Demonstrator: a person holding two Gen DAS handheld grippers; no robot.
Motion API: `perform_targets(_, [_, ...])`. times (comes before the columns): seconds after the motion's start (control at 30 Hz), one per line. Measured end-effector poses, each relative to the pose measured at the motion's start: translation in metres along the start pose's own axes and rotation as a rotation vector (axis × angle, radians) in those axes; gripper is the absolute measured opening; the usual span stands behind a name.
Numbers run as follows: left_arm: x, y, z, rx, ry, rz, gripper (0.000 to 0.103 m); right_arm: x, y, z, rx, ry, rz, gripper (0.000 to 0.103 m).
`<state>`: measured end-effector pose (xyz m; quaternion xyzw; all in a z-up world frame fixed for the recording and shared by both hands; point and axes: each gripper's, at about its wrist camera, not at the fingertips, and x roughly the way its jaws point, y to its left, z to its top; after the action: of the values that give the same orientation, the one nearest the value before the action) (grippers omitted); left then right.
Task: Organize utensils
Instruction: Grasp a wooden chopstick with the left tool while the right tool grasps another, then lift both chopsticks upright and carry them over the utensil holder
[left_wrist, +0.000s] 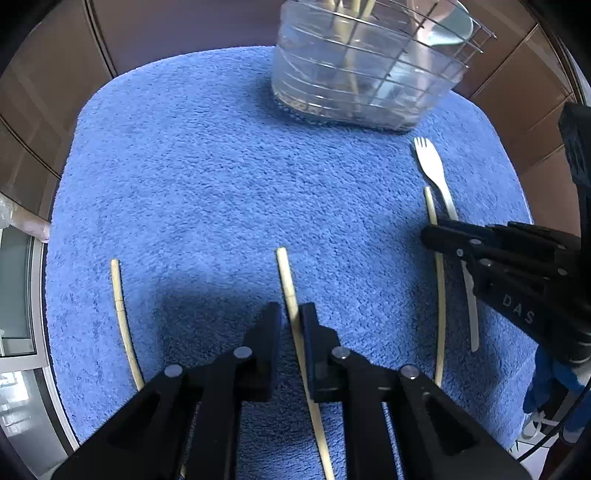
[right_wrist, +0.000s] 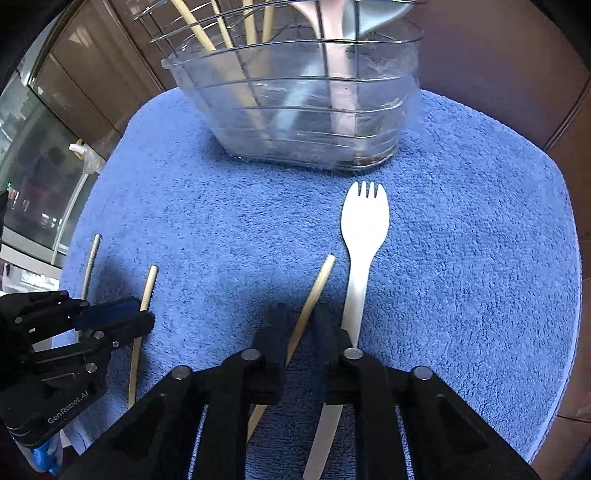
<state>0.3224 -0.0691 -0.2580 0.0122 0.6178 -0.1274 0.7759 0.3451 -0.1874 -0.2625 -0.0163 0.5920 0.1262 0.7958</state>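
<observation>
Left wrist view: left tongs straddle a pale wooden chopstick lying on the blue terry towel; jaws narrow, one pad touching the stick, full grip cannot be told.
Right wrist view: right tongs sit narrow around a second pale wooden chopstick, which runs between the fingers; firm grip cannot be told.
White plastic spork: flat on the towel just beside that chopstick, tines toward the basket.
Third chopstick: on the towel, off to the left, well apart.
Wire basket with clear plastic liner: at the towel's far edge, holding upright chopsticks and pale spoons.
Writing: "GenRobot.AI" on the left tongs' body in the right view; "DAS" on the right tongs' body in the left view.
</observation>
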Motion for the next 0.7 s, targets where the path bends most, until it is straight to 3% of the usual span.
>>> perform_targets(0.23, [0.002, -0.008, -0.005, 0.014, -0.032, 0.034, 0.007, -0.001, -0.001, 0.003, 0.028, 0.006, -0.001, 0.01])
perform_targets(0.43, [-0.017, 0.007, -0.016, -0.057, -0.054, -0.023, 0.005, -0.012, -0.015, -0.002, 0.085, -0.007, 0.046, 0.005])
perform_targets(0.6, [-0.045, 0.013, -0.028, -0.065, -0.131, -0.055, 0.005, -0.041, -0.022, -0.019, 0.088, -0.083, 0.088, 0.005])
perform_targets(0.7, [-0.068, 0.013, -0.04, -0.057, -0.202, -0.071, 0.005, -0.064, -0.022, -0.032, 0.063, -0.17, 0.126, 0.005])
